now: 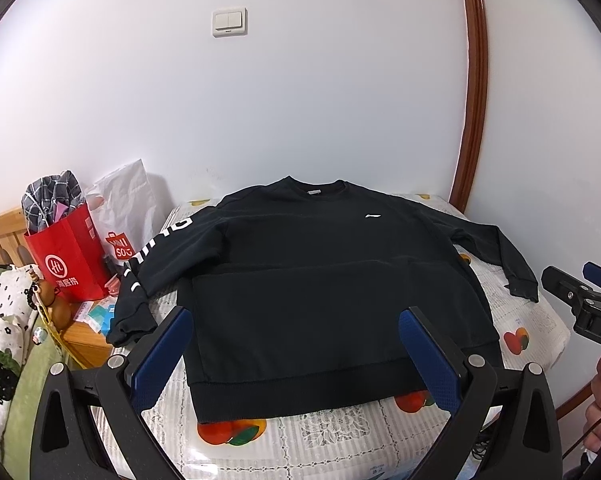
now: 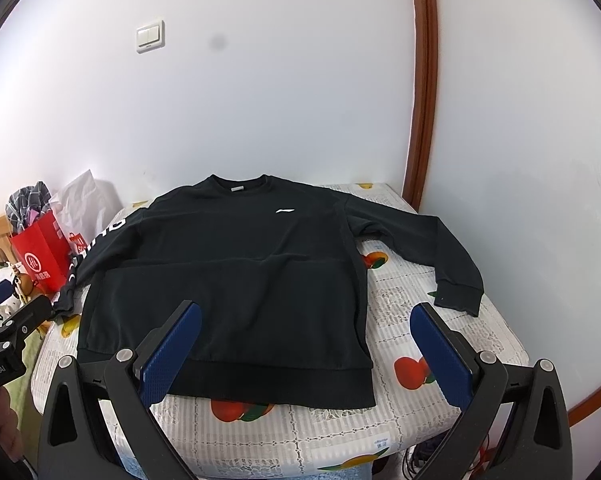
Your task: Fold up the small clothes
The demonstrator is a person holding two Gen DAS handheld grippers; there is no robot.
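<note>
A black long-sleeved sweatshirt (image 1: 320, 280) lies face up, sleeves spread, on a table covered in white fruit-print cloth (image 2: 440, 344) against a white wall. The left gripper (image 1: 296, 360) and right gripper (image 2: 306, 354) hover above its hem, jaws wide open, empty. A red paper bag (image 1: 70, 256) stands left.

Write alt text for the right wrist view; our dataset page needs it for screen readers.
A black sweatshirt lies flat, front up, sleeves spread, on a fruit-print table cover. The open right gripper hovers above its hem.
</note>
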